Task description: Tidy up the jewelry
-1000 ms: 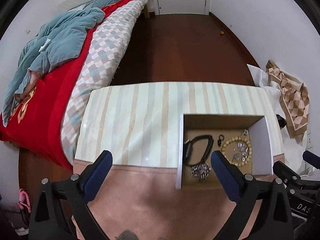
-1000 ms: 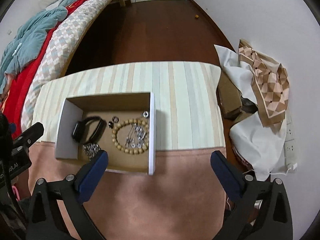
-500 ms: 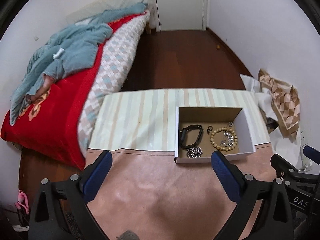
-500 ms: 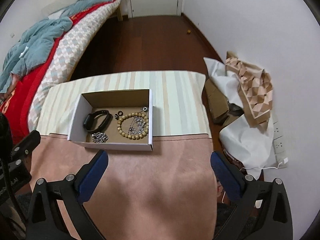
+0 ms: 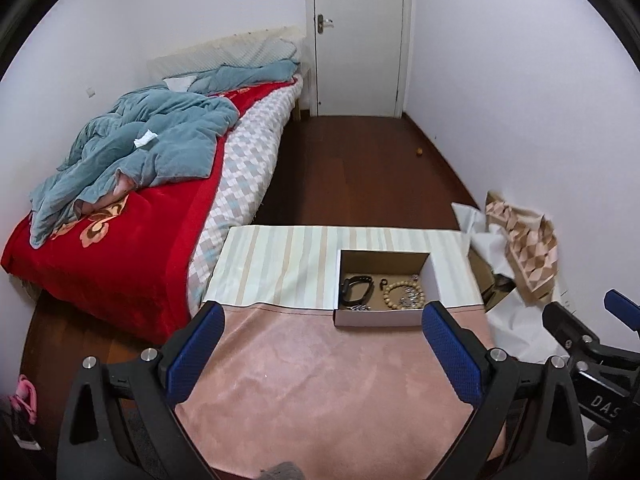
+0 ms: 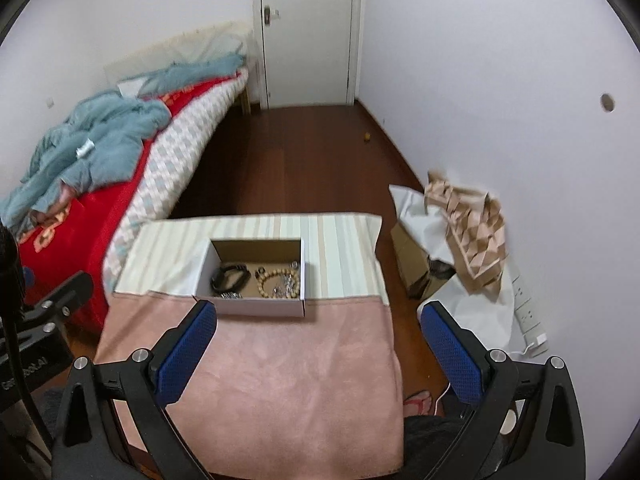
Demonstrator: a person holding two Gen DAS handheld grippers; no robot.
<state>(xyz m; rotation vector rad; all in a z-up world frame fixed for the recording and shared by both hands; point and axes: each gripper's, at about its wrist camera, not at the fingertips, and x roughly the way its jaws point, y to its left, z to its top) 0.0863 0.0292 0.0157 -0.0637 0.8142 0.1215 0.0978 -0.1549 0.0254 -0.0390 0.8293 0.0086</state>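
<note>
A small open cardboard box (image 5: pixel 376 318) stands on the table, also in the right wrist view (image 6: pixel 260 306). Inside lie a black band (image 5: pixel 355 290), a wooden bead bracelet (image 5: pixel 402 294) with silver pieces inside it, and a silver chain (image 5: pixel 360 307). The band (image 6: pixel 230 275) and beads (image 6: pixel 278 282) show in the right wrist view too. My left gripper (image 5: pixel 320 320) is open and empty, held well back from the box. My right gripper (image 6: pixel 318 318) is open and empty, also well back.
The table has a pink cloth (image 5: pixel 320 380) in front and a striped cloth (image 5: pixel 280 264) behind. A bed (image 5: pixel 120 200) with red and blue bedding lies left. Paper bags and a carton (image 6: pixel 460 240) sit on the floor right. A closed door (image 5: pixel 358 40) is at the far end.
Both grippers have pulled back and up from the box, so it looks smaller and farther. More of the room, the door and walls, has come into view. Both stay open.
</note>
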